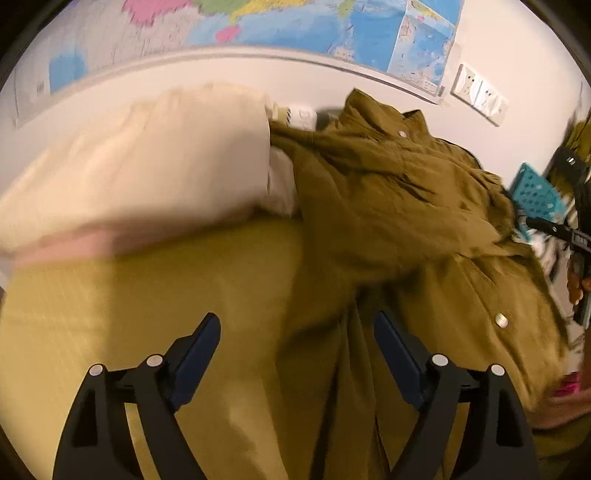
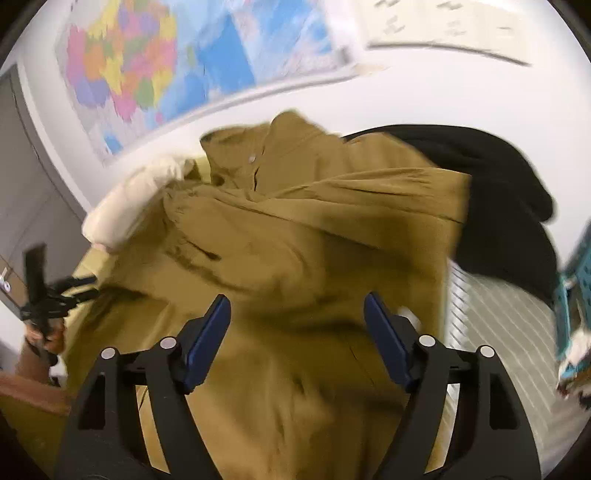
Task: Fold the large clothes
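Both grippers stand with their jaws spread wide and nothing pinched between the blue pads. Under the left gripper [image 1: 295, 350] lies a smooth stretch of yellow-green bed sheet [image 1: 147, 314] on one side and the hem of the olive shirt [image 1: 388, 206] on the other, so the shirt's left edge runs roughly between the two fingers. Over the middle of the same shirt hangs the right gripper [image 2: 297, 332], clear of the cloth. The shirt lies on the bed in a rumpled heap, its collar toward the wall, pale buttons showing along the front and one part thrown across the body in soft folds; motion blur smears the finer creases. Open sheet lies to the shirt's left, bounded farther back by a cream pillow [image 1: 147, 155] that touches the shirt near the collar. On the right the shirt's edge lies against a dark garment [image 2: 498, 192] and a striped cover [image 2: 498, 325], with a teal perforated basket [image 1: 535, 192] near that side. Behind everything the white wall carries a coloured map [image 1: 295, 26] and a pair of sockets [image 1: 480, 92].
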`<state>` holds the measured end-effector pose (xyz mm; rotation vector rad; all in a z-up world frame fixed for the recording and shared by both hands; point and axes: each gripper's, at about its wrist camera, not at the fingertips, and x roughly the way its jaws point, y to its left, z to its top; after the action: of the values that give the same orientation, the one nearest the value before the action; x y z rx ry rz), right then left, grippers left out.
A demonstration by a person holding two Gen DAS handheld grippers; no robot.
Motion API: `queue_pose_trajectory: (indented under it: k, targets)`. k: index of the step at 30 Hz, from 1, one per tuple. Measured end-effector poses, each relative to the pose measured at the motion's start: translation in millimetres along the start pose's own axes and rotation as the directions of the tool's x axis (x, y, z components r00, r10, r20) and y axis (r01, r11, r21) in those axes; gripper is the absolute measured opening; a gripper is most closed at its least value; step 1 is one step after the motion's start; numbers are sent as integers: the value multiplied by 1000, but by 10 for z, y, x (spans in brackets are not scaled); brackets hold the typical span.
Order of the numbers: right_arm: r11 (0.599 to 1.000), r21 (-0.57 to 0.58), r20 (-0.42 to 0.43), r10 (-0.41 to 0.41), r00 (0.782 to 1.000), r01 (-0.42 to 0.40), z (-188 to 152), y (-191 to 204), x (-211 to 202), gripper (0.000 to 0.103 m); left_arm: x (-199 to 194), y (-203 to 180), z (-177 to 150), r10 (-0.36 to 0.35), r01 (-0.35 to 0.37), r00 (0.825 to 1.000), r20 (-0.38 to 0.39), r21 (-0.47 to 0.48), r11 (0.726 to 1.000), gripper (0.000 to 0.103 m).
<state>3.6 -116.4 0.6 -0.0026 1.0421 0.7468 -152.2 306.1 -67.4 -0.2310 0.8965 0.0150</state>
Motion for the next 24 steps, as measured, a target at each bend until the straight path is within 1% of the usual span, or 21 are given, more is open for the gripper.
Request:
queue_pose_trajectory:
  k: [1,2,4,5,8,10,11,12,14,16,18,19,20,21,22,24]
  targets:
    - [999,34,7,11,1000,-11,-103,-79,-131,82,-5,14,-65,-25,25,1000,-17,-7,1000,82]
    - [998,62,7,11,1000,-12,-162,-152,-208,84,-1,18,-129,-57,57,998,-39,-7,998,82]
    - [991,135,1,-8,1000,8,-407,-308,-388,84,-21,14,-263,-86,86,994,-74,-10,996,83]
    - [983,184,-14,-10,1000,13,-581,-421,-479,84,-28,4,-324,-99,99,991,-89,-9,995,83]
    - [958,286,-30,-21,999,28,-973,-611,-678,85,-94,-75,-480,-132,134,987,-93,21,991,87]
    - [937,348,-27,-3,1000,13,-1193,-700,-765,86,-142,-120,-555,-193,195,976,-99,14,981,88]
    - [933,361,-25,12,1000,-2,-1268,-704,-786,86,-138,-138,-576,-221,223,970,-107,7,975,90]
    - [928,372,-21,43,999,-32,-1352,-705,-801,86,-148,-156,-599,-233,235,966,-108,7,972,92]
    - [926,375,-29,49,998,-35,-1441,-691,-813,86,-165,-194,-654,-266,268,958,-111,9,963,95]
    - [923,382,-48,69,996,-46,-1514,-670,-787,87,-204,-212,-716,-306,308,945,-113,-3,952,95]
    - [930,359,-38,102,994,-82,-1567,-575,-760,87,-235,-226,-768,-356,356,927,-118,-21,934,96]
    - [930,352,-36,123,992,-102,-1577,-548,-758,87,-249,-234,-802,-397,396,910,-122,-37,918,96]
    - [924,349,-28,177,984,-156,-1604,-503,-756,86,-253,-242,-825,-430,427,894,-125,-49,903,96]
    - [918,344,-24,221,975,-199,-1634,-459,-741,86,-259,-265,-862,-479,474,869,-126,-68,878,96]
    - [914,336,-40,253,967,-225,-1680,-388,-691,86,-259,-287,-892,-507,501,853,-124,-83,862,96]
    - [929,296,-30,240,970,-221,-1732,-276,-689,88,-256,-338,-932,-523,516,845,-112,-88,852,96]
